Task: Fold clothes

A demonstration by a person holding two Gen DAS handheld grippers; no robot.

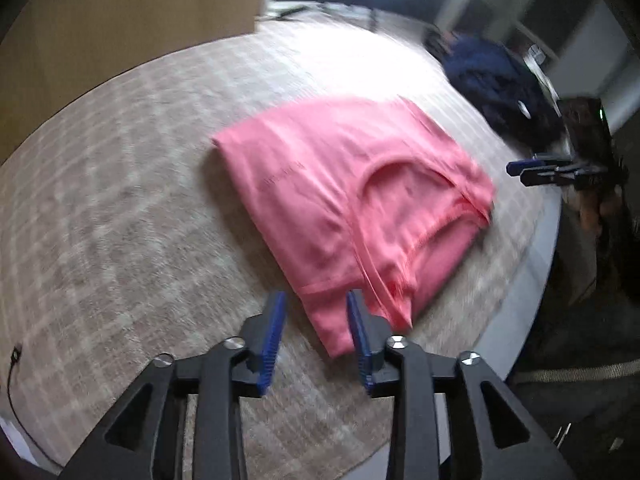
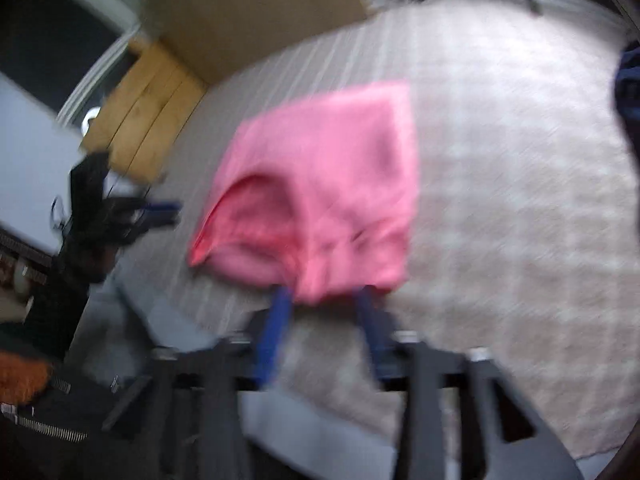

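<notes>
The surface [image 1: 120, 200], under a pale checked cloth, carries a folded pink T-shirt [image 1: 340, 200] with its collar on top. The shirt lies just ahead of the left claw [image 1: 316, 336], long axis running away and leftward, its near corner between the parted, empty jaws. The right claw [image 2: 324, 328] is also part open and empty at the opposite edge, about as near

A home bedroom — checked beige bedcover [image 1: 132, 184], wooden headboard [image 1: 132, 12], wooden bedside table [image 2: 144, 128] alongside.
</notes>
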